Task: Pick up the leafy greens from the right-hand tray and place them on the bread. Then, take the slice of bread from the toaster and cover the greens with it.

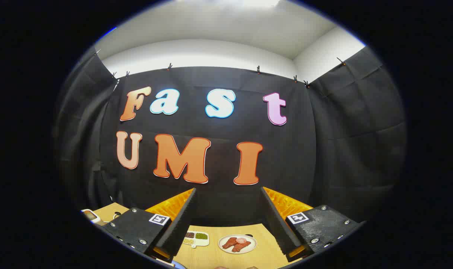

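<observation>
- At the lower left of the frame, beside the left finger, a small pale object (93,216) with a dark face is seen at the edge of the light wooden tabletop (207,257); what it is cannot be told.
- Across the bottom of the frame the gripper (228,220) is held level, with its two fingers spread wide apart and nothing between them, so the jaws are released.
- Between the fingers, low in the frame, a white compartment tray (196,239) of dark, green and pale fillings is seen on the tabletop.
- Just right of it, near the lower centre, a round white plate (237,244) of reddish-brown meat strips with a pale pink piece on top is laid.
- Leafy greens, bread and toaster cannot be made out here, so their place cannot be told.
- By judgement, the first step is barely begun: the greens are not yet grasped.
- For the next move, a downward tilt and a search toward the right for the tray of greens would be called for, with the fingers kept apart until the leaves lie between them.
</observation>
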`<state>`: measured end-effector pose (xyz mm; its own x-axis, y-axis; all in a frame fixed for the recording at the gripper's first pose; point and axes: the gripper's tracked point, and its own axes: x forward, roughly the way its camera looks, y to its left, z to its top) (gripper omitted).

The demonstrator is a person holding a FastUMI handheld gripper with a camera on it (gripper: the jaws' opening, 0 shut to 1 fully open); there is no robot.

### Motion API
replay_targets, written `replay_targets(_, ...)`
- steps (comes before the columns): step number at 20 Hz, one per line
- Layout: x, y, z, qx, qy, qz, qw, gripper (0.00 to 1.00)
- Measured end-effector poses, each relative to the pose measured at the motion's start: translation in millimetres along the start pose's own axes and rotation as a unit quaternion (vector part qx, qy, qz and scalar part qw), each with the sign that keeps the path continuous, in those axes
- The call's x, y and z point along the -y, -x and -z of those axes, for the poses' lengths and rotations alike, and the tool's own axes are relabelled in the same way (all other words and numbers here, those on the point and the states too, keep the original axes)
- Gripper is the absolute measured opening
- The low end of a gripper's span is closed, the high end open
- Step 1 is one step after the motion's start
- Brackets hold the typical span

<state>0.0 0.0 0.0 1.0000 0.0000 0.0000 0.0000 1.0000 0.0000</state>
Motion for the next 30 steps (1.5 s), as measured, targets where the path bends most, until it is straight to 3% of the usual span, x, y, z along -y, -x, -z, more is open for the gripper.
replay_targets(22,-3.4,10.8,-28.0,0.02,-0.012,0.004,1.0,0.98)
replay_targets(30,-4.1,16.5,2.3,-0.008,-0.016,0.006,1.0,0.98)
